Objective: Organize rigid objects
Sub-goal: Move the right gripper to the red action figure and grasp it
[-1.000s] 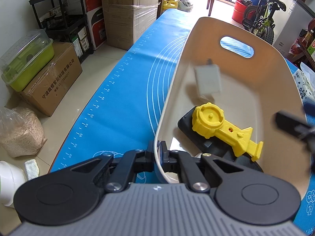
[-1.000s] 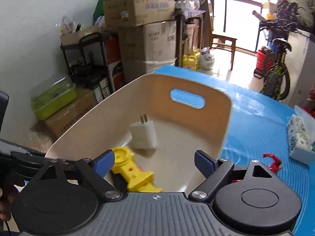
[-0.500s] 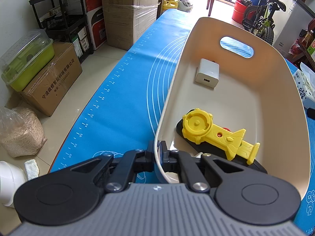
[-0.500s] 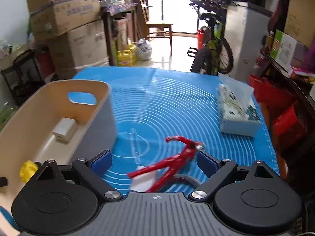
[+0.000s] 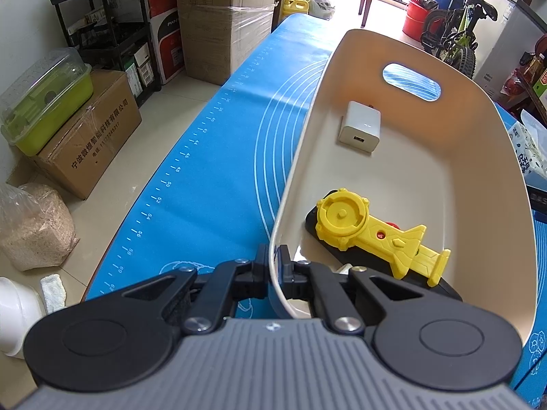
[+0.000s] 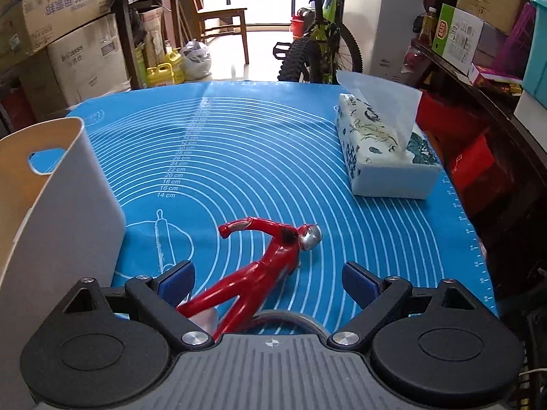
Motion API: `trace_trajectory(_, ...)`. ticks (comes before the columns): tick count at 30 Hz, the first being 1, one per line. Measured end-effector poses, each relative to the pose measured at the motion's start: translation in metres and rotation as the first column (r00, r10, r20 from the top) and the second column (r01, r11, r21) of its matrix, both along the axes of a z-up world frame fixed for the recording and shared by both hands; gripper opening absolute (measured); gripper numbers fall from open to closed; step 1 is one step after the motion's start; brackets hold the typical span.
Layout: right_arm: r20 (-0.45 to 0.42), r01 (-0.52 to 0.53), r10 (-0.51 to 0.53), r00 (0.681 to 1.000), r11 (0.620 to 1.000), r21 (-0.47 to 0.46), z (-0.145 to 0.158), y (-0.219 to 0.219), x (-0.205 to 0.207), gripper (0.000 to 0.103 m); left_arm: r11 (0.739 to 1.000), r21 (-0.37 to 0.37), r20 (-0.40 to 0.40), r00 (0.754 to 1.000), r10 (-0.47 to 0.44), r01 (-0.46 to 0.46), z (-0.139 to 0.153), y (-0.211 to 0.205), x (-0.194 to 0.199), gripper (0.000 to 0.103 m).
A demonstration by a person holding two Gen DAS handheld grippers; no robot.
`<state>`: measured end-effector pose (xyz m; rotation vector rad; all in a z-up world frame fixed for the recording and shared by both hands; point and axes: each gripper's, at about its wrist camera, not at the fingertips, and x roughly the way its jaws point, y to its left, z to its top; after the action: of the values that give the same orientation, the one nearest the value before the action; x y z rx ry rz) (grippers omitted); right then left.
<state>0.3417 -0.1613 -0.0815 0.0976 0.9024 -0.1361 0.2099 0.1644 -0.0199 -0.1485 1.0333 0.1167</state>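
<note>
My left gripper is shut on the near rim of a cream bin. Inside the bin lie a white charger, a yellow toy launcher and a black object under the launcher. The bin's outer wall shows at the left of the right wrist view. My right gripper is open and empty, just above a red toy figure that lies on the blue mat, its legs between my fingers.
A tissue box sits on the mat at the right. The mat's right edge drops to red boxes and a dark shelf. Left of the table the floor holds cardboard boxes and a green container.
My right gripper has swung right from over the bin to over the red figure and come lower. The white charger dropped and settled in the bin. The left gripper stayed put.
</note>
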Motion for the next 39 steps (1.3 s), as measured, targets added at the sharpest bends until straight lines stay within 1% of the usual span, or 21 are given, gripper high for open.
trace_trajectory(4,-0.049,0.004,-0.006,0.999,1.000,-0.029,-0.015,0.010,0.010,0.092,1.000,0.000,0.001,1.000,-0.003,0.003,-0.001,0.000,-0.001,0.006)
trace_trajectory(6,-0.045,0.007,-0.008,0.999,1.000,-0.024,-0.018,0.012,0.009,0.092,1.000,0.000,0.002,1.000,-0.004,0.004,-0.001,0.000,-0.001,0.007)
trace_trajectory(8,-0.036,0.000,0.000,0.999,1.000,0.009,-0.018,0.010,0.006,0.075,1.000,0.000,0.002,1.000,-0.003,0.003,-0.001,0.000,-0.001,0.007)
trace_trajectory(9,-0.047,-0.018,0.020,0.999,0.999,0.040,-0.019,0.009,0.006,0.056,1.000,0.000,0.002,1.000,-0.003,0.003,-0.001,0.000,-0.001,0.007)
trace_trajectory(10,-0.045,-0.030,0.032,0.998,0.998,0.055,-0.019,0.009,0.005,0.051,1.000,0.000,0.002,1.000,-0.003,0.003,-0.001,0.000,-0.001,0.007)
trace_trajectory(12,-0.031,-0.054,0.056,0.998,0.996,0.072,-0.015,0.008,0.000,0.048,1.000,0.000,0.002,1.000,-0.002,0.002,-0.001,-0.001,0.000,0.007)
trace_trajectory(19,0.023,-0.083,0.080,0.996,0.990,0.115,0.000,0.001,-0.018,0.044,1.000,0.000,0.002,1.000,-0.002,0.002,-0.001,-0.001,0.000,0.007)
trace_trajectory(23,0.052,-0.083,0.076,0.996,0.985,0.151,0.007,-0.004,-0.025,0.042,1.000,-0.001,0.002,1.000,-0.002,0.002,-0.001,-0.001,0.000,0.007)
trace_trajectory(24,0.063,-0.086,0.077,0.995,0.982,0.165,0.009,-0.006,-0.026,0.037,1.000,0.000,0.002,1.000,-0.002,0.002,-0.001,-0.001,0.000,0.007)
trace_trajectory(25,0.072,-0.090,0.078,0.994,0.981,0.173,0.011,-0.007,-0.028,0.035,1.000,0.000,0.002,1.000,-0.002,0.002,-0.001,-0.001,0.000,0.007)
trace_trajectory(28,0.110,-0.111,0.093,0.990,0.978,0.174,0.015,-0.008,-0.034,0.035,1.000,0.000,0.002,1.000,-0.002,0.002,-0.001,-0.001,-0.001,0.007)
trace_trajectory(35,0.124,-0.106,0.083,0.989,0.976,0.190,0.018,-0.013,-0.042,0.035,1.000,0.000,0.002,1.000,-0.002,0.002,-0.001,-0.001,-0.001,0.007)
trace_trajectory(39,0.145,-0.108,0.082,0.986,0.977,0.184,0.029,-0.014,-0.046,0.035,1.000,-0.001,0.002,1.000,-0.001,0.001,-0.001,0.000,-0.001,0.007)
